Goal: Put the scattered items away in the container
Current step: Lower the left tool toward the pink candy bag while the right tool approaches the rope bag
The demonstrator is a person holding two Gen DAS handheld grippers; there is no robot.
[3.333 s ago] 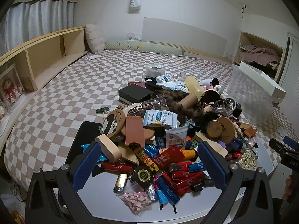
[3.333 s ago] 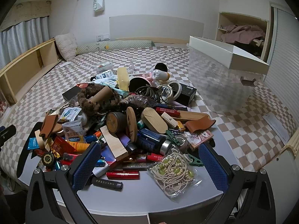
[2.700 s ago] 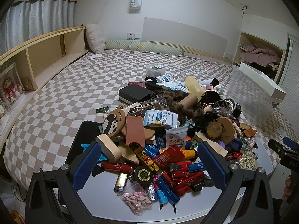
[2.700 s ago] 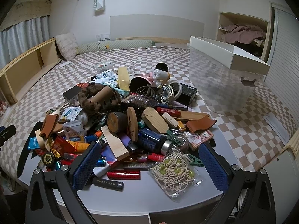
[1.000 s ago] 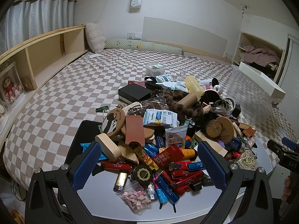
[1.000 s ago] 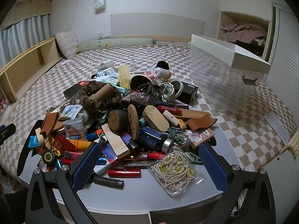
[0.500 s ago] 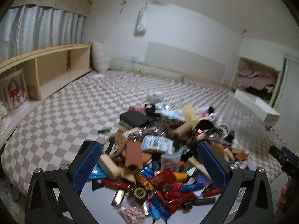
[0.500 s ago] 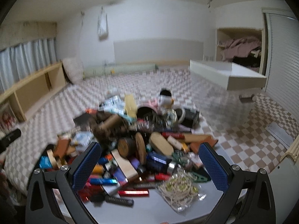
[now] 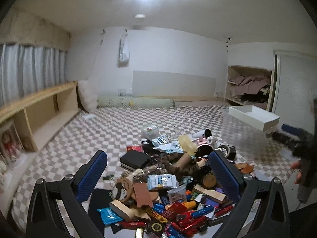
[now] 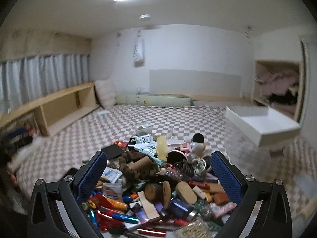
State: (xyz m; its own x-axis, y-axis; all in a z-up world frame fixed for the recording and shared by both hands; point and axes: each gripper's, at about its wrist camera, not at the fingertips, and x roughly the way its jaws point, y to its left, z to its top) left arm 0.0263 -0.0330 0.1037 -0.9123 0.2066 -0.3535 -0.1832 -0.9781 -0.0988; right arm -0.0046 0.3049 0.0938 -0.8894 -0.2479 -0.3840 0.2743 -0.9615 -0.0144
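Observation:
A heap of scattered items (image 9: 174,186) (image 10: 158,188) covers a low grey table: red and blue tubes, wooden blocks, a cardboard tube (image 9: 183,159), a black box (image 9: 134,158), packets. The clear container with a white rim (image 9: 253,117) (image 10: 261,125) stands to the right of the heap. My left gripper (image 9: 158,176) is open above the heap, nothing between its blue pads. My right gripper (image 10: 158,176) is also open and empty, raised over the heap. The right gripper (image 9: 291,138) and a hand show blurred at the right edge of the left wrist view.
A checkered mat (image 9: 111,130) spreads across the floor behind the table. A long wooden shelf (image 9: 43,111) runs along the left wall under curtains. An open closet with clothes (image 9: 251,87) is at the back right. A pillow (image 10: 105,95) and a green bolster (image 10: 152,100) lie by the far wall.
Both grippers have tilted upward and risen, so the ceiling light now shows and the heap sits lower in both views. Both stay open and empty. The items have not moved.

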